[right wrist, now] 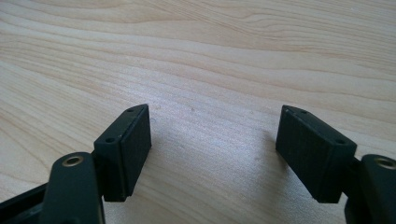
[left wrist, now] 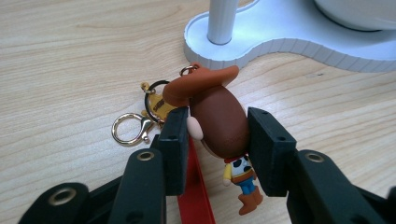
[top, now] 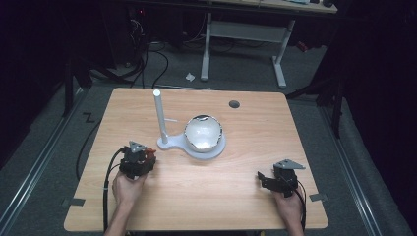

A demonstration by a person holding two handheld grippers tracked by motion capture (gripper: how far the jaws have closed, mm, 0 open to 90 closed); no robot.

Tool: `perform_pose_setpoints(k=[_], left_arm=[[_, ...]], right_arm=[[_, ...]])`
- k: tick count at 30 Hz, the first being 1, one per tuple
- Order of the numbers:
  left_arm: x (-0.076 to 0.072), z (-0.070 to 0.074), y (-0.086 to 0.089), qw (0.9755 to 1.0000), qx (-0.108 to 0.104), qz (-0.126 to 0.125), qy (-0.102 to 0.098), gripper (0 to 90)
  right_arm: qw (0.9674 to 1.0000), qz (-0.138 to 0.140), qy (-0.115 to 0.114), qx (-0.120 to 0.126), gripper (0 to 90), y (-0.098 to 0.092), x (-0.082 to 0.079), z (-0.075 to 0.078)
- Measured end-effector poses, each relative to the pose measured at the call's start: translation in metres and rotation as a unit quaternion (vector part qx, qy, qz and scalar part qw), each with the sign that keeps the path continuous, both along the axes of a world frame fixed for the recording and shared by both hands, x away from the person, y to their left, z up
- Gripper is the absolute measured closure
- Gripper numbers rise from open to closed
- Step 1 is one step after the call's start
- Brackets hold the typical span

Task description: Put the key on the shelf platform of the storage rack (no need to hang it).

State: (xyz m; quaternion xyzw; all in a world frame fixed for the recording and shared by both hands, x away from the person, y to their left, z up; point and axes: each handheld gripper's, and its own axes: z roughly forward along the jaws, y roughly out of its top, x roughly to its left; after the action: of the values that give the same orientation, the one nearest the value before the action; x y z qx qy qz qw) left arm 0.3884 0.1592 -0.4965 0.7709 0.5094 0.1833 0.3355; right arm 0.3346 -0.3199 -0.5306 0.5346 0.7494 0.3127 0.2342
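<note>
Gripping the keychain (left wrist: 219, 126) by its head between closed pads, clasp (left wrist: 127, 129) lying left of them, the left gripper (left wrist: 217, 140) has completed pickup; next, lift toward the stand (left wrist: 280, 37); right gripper (right wrist: 215, 154) gapes, empty.

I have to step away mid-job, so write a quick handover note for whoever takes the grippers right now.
Left gripper: jaws shut on the head of the cowboy keychain, which lies on the wooden table just in front of the white stand. Its gold clasp and red strap rest on the wood.
Right gripper: jaws open, nothing between them, low over bare table at the right.
White stand, with upright post and bowl, sits mid-table.
Done: keychain grasped.
Left: lift it; likely hang it on the stand, though that is a guess.
</note>
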Motion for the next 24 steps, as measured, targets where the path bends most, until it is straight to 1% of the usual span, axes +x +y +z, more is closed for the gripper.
perform_pose_setpoints(k=[2,5,6,10,13,14,15,16,18,19,20,21,22,24], left_arm=[[-0.003,0.003,0.001,1.0,-0.006,-0.004,-0.002,60.8],[-0.006,0.006,0.002,0.9999,-0.007,-0.01,-0.005,60.8],[-0.008,0.01,0.002,0.9998,-0.002,-0.015,-0.012,60.8],[-0.013,0.019,0.002,0.9994,-0.007,-0.022,-0.024,60.9],[-0.016,0.025,0.003,0.9991,-0.019,-0.027,-0.025,60.9],[-0.016,0.025,0.003,0.9991,-0.019,-0.027,-0.025,60.9],[-0.017,0.029,0.004,0.9989,-0.021,-0.032,-0.028,60.9],[-0.017,0.029,0.004,0.9989,-0.021,-0.032,-0.028,61.0],[-0.02,0.038,0.005,0.9983,-0.029,-0.038,-0.034,61.0],[-0.02,0.038,0.005,0.9983,-0.029,-0.038,-0.034,61.0],[-0.021,0.044,0.006,0.9977,-0.039,-0.043,-0.036,61.1],[-0.021,0.044,0.006,0.9977,-0.039,-0.043,-0.036,61.1],[-0.023,0.049,0.006,0.9971,-0.046,-0.048,-0.036,61.0],[-0.024,0.055,0.005,0.9966,-0.045,-0.056,-0.041,61.1]], right_arm=[[1.0,0.0,0.0,0.0,26.9,0.0,0.0,0.0],[1.0,0.0,0.0,0.0,26.8,0.0,0.0,0.0],[1.0,0.0,0.0,0.0,26.9,0.0,0.0,0.0],[1.0,0.0,0.0,0.0,26.8,0.0,0.0,0.0],[1.0,0.0,0.0,0.0,26.9,0.0,0.0,0.0],[1.0,0.0,0.0,0.0,26.9,0.0,0.0,0.0],[1.0,0.0,0.0,0.0,26.9,0.0,0.0,0.0],[1.0,0.0,0.0,0.0,26.8,0.0,0.0,0.0],[1.0,0.0,0.0,0.0,26.8,0.0,0.0,0.0],[1.0,0.0,0.0,0.0,26.8,0.0,0.0,0.0],[1.0,0.0,0.001,0.0,26.9,0.0,0.0,0.0],[1.0,0.0,0.001,0.0,26.9,0.0,0.0,0.0],[1.0,0.0,0.0,0.0,26.9,0.0,0.0,0.0],[1.0,0.0,0.0,0.0,26.9,0.0,0.0,0.0]])
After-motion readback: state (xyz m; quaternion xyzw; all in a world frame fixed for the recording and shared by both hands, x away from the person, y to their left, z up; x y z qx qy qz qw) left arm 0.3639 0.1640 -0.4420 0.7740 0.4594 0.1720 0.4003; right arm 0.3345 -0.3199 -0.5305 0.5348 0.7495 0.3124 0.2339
